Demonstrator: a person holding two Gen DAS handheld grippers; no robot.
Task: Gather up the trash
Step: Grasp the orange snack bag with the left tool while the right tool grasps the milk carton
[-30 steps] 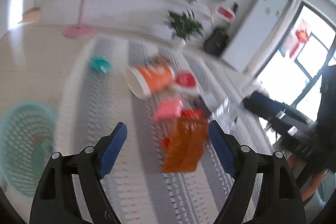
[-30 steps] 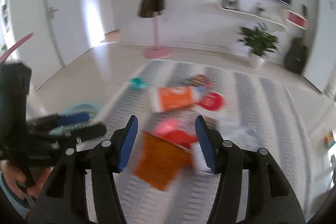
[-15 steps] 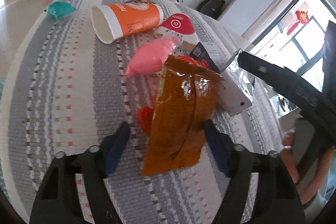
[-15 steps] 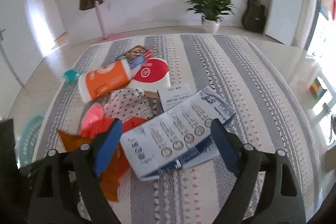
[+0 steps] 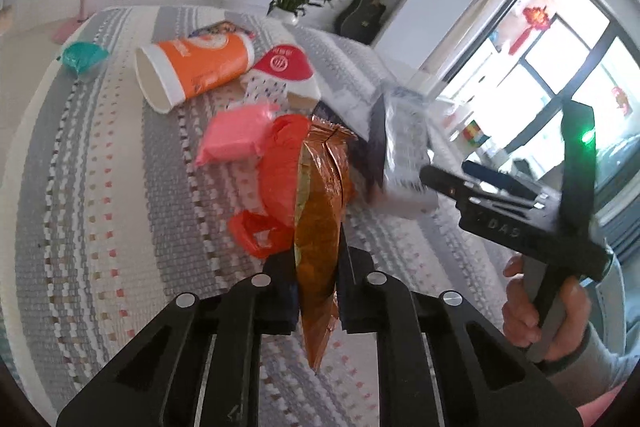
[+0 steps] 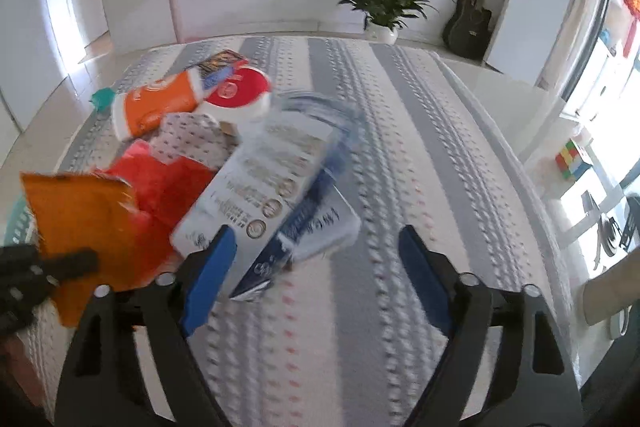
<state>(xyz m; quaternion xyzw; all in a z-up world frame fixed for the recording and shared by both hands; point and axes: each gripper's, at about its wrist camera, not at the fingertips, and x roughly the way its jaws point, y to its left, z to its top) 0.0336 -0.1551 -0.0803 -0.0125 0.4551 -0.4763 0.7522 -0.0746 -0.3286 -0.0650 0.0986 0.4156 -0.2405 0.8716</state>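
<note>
My left gripper point(image 5: 316, 267) is closing on an orange-brown snack bag point(image 5: 320, 195), whose lower end is pinched between the pads and held edge-on above the rug. A red plastic bag point(image 5: 280, 167) and a pink packet point(image 5: 236, 135) lie just behind it. My right gripper point(image 6: 316, 243) hangs low over the rug with its jaws wide and closing. The near corner of a white and blue foil bag point(image 6: 272, 187) lies just ahead of its left finger, and nothing is pressed between the pads. An orange paper cup point(image 6: 156, 107) lies on its side farther back.
All of it sits on a grey striped rug point(image 6: 400, 131). A red-lidded bowl point(image 6: 240, 91), a dotted wrapper point(image 6: 188, 135) and a teal wrapper point(image 5: 82, 55) lie near the cup. A teal basket point(image 6: 16, 223) shows at the left edge. A plant point(image 6: 384, 3) and a guitar point(image 6: 468, 23) stand by the far wall.
Both grippers came down toward the pile. The left jaws went from wide apart to pinching the snack bag. The right gripper swung over the white and blue bag.
</note>
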